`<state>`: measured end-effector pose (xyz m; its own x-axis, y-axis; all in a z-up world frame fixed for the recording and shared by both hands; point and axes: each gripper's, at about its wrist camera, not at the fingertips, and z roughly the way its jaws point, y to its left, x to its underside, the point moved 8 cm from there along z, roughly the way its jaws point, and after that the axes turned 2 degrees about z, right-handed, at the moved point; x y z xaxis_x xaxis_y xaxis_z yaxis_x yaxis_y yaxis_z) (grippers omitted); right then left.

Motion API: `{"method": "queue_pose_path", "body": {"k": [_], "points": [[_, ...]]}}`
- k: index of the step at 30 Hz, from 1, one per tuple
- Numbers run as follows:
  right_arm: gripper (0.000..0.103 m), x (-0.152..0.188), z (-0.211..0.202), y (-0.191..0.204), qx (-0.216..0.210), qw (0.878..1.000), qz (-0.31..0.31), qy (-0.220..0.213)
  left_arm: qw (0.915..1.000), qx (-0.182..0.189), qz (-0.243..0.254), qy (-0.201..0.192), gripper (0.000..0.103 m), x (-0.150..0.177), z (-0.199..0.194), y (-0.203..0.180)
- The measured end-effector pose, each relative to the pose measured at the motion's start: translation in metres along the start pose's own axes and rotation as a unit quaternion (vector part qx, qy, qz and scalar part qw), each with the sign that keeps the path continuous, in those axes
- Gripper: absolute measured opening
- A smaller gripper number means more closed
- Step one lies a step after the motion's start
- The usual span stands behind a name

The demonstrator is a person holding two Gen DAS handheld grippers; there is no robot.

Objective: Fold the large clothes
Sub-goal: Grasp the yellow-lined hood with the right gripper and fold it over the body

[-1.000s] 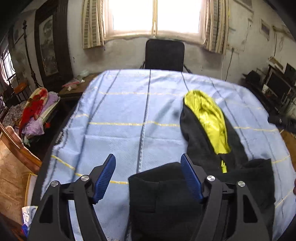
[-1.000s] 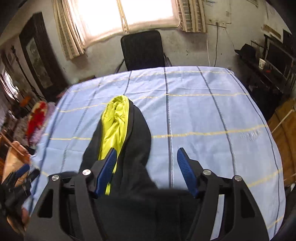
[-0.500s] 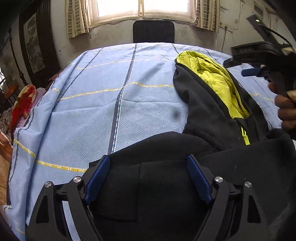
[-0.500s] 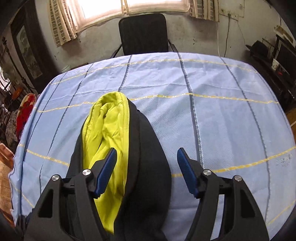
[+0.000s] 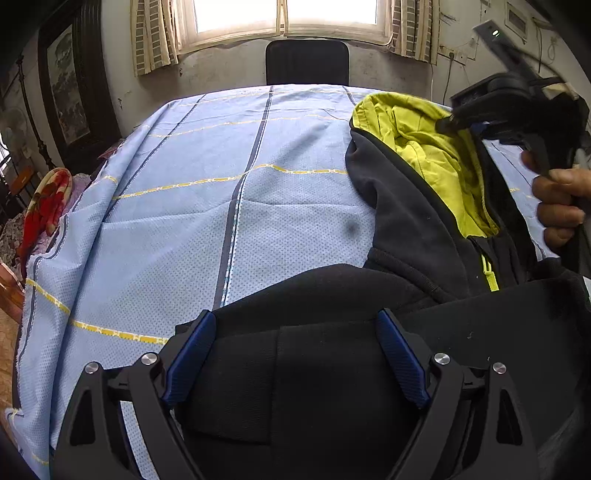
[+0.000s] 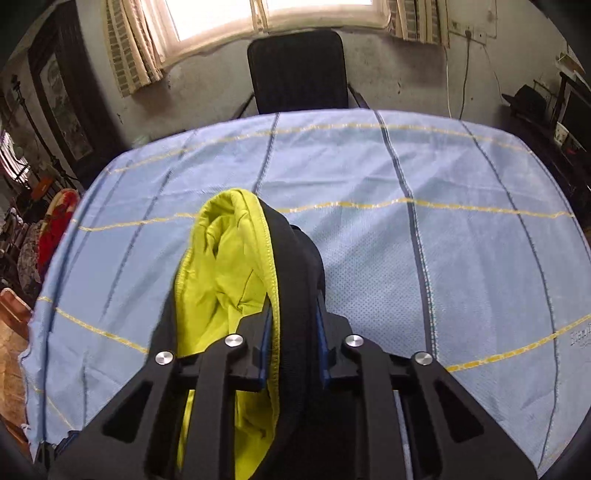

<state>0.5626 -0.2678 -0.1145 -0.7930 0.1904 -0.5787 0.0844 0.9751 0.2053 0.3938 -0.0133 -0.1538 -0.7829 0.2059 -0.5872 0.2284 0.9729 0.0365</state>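
Right wrist view, jaws: the right gripper (image 6: pixel 291 332) is seen closing, its blue pads (image 6: pixel 264 345) pressed against the black rim of the hood (image 6: pixel 295 266) at lower centre; the fabric is pinched between them.
Reason for that grip: the hood edge is judged to be taken so that it can be turned back onto the body of the garment, a likely early fold.
Hood lining: the yellow lining (image 6: pixel 225 273) is exposed to the left of the pinched rim, bunched and creased.
Left wrist view, jaws: the left gripper (image 5: pixel 291 354) is seen opening, spread wide at the bottom of the frame; black cloth lies between and under the blue pads (image 5: pixel 190 356) but is not pinched.
Reason for that placing: the open jaws are held low over the garment's near part, probably to pin it down or to be ready for a second grip; which one cannot be told.
Garment: the black hooded jacket (image 5: pixel 406 229) is laid in the lower and right part of the left view, hood pointing to the upper right, a yellow zip pull (image 5: pixel 489 273) showing at the neck.
Other tool: the right gripper and the hand (image 5: pixel 557 206) holding it are seen at the right edge, at the hood.
Surface: a blue striped cloth (image 5: pixel 184 229) covers the table.
Beyond: a dark chair (image 6: pixel 297 70) stands under the window (image 6: pixel 266 14).
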Motion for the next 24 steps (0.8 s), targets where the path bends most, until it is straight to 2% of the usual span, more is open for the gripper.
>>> {"method": "queue_pose_path", "body": {"k": [5,11,20,24], "points": [[0.017,0.006,-0.051,0.013,-0.009,0.999,-0.029,-0.034,1.0,0.005,0.0,0.0,0.089,0.0,0.0,0.001],[0.017,0.038,-0.107,0.03,-0.014,0.995,-0.073,-0.063,0.9998,0.019,-0.005,0.0,0.089,0.0,-0.001,0.003],[0.017,0.12,-0.159,0.037,0.005,0.986,-0.153,-0.073,0.9975,0.056,-0.036,-0.024,0.089,-0.006,-0.025,0.017],[0.017,0.17,-0.163,0.026,0.009,0.983,-0.179,-0.051,0.997,0.029,-0.059,-0.042,0.089,-0.011,-0.04,0.038]]}}
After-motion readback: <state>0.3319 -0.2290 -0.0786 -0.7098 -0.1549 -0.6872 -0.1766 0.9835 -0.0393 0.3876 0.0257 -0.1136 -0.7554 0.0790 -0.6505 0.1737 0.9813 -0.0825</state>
